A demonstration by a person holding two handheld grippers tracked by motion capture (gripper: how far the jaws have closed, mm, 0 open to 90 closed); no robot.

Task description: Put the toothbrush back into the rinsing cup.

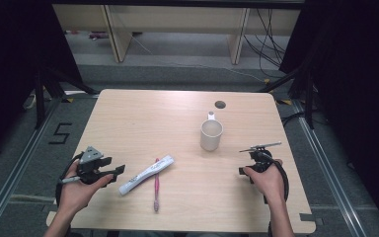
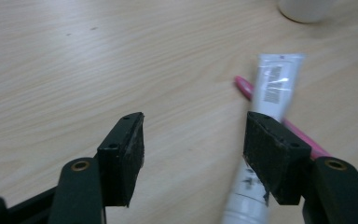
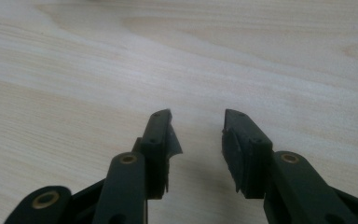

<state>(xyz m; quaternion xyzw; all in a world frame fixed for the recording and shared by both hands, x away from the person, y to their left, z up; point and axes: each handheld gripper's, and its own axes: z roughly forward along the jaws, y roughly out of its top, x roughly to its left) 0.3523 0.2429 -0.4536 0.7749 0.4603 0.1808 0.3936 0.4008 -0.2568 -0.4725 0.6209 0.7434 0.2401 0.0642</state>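
Grippers over table, nothing held.
Left gripper (image 2: pixel 193 140) wide, beside tube (image 2: pixel 272 88) and toothbrush (image 1: pixel 156 185); right gripper (image 3: pixel 196 135) open, empty.

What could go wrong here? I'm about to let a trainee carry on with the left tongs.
1. The tube lies touching or over the toothbrush, so a grab by the open left tongs might catch both or roll the brush away.
2. One pad already sits above the tube; closing off-centre could push it aside.
3. The cup stands just past them; a swept tube might knock it.
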